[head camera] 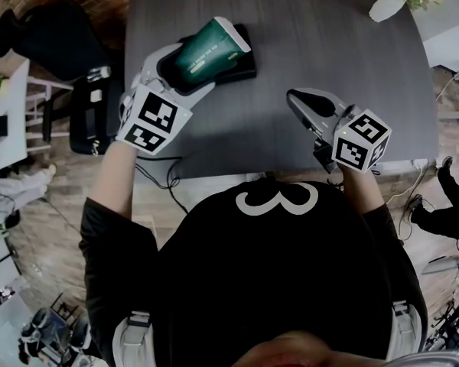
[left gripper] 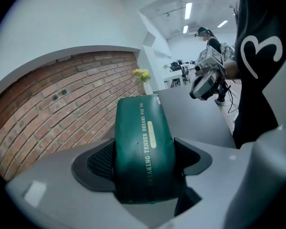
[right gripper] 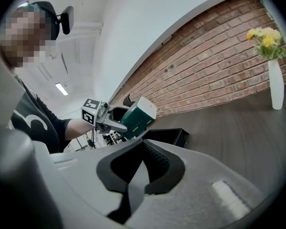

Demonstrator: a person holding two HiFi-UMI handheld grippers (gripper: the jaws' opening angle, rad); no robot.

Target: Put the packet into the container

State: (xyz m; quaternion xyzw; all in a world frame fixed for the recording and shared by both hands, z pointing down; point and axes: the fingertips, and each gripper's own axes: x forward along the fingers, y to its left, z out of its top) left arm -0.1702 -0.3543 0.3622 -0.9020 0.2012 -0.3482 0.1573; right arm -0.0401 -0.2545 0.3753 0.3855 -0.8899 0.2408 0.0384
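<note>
The dark green packet (head camera: 206, 52) with a white end hangs tilted just above the open black container (head camera: 243, 66).

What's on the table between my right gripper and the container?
Nothing: only bare table lies between the right gripper and the container, as the head view shows.

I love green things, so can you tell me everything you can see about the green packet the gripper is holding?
The packet is a dark green, shiny, puffy pouch with a pale sealed end and gold lettering down it that reads "DREAMING TENDER DREAMS FOR YOU". The left gripper pinches it between its two jaws, one pad on each side, with the pale end pointing away. It is held up, tilted, over the black container on the grey table, and seems not to touch it.
</note>
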